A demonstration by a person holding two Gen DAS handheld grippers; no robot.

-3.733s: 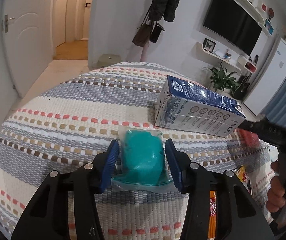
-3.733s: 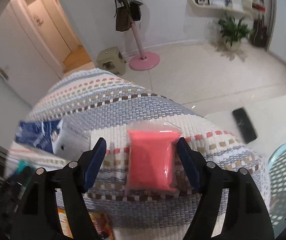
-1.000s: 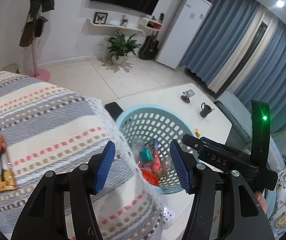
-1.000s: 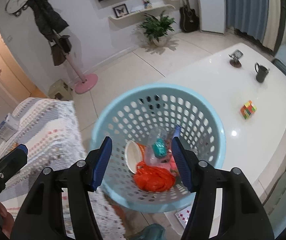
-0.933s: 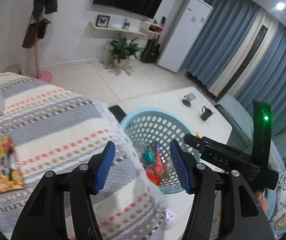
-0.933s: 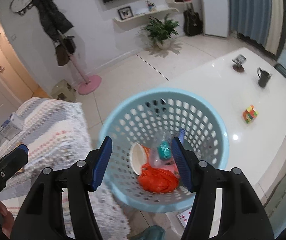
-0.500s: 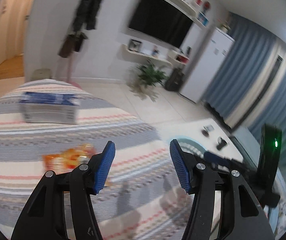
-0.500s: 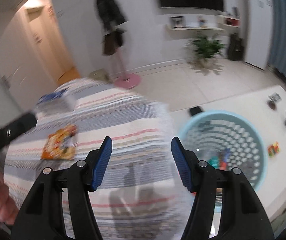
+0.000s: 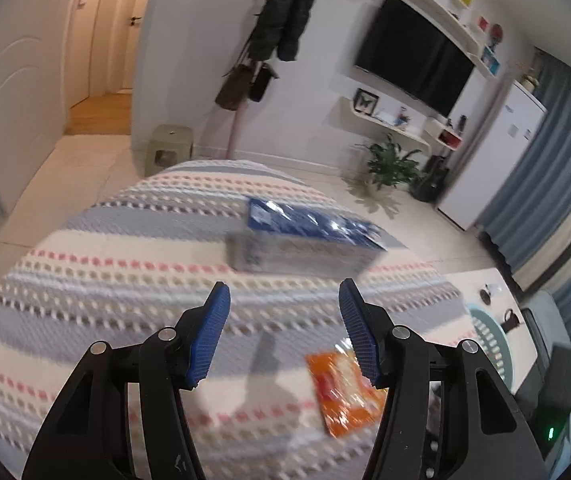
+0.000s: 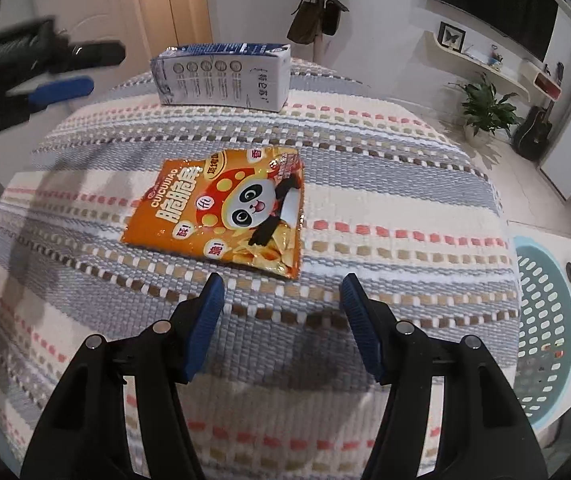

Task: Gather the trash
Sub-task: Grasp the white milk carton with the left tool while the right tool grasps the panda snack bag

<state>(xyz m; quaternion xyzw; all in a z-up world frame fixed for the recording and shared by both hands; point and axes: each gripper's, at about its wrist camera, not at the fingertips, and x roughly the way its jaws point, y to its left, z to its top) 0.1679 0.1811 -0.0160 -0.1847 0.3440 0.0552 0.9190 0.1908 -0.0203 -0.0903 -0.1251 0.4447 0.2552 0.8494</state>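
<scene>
Both claws hang over the striped woven cloth (image 10: 365, 184) with nothing between their blue pads: the right gripper (image 10: 281, 300) stands parted just short of the orange snack bag (image 10: 221, 216), and the left gripper (image 9: 283, 312) has its jaws opening above bare cloth, its blue pad also showing at the upper left of the right wrist view.

The bag lies flat, printed with a cartoon panda, large Chinese characters and the word "CUICUIJIAO". Beyond it a blue-and-white carton (image 10: 221, 76) lies on its side, a row of round icons and some upside-down characters along its white face; the small print is too fine to read. In the left wrist view the carton (image 9: 305, 240) is blurred.

A pale blue perforated basket (image 10: 541, 320) stands off the cloth's right edge; its contents cannot be made out.

Behind are a white tiled floor, a wall-mounted television (image 9: 413, 60), shelves, a potted plant (image 9: 389, 164), a coat rack (image 9: 281, 20) and blue curtains (image 9: 557, 172).
</scene>
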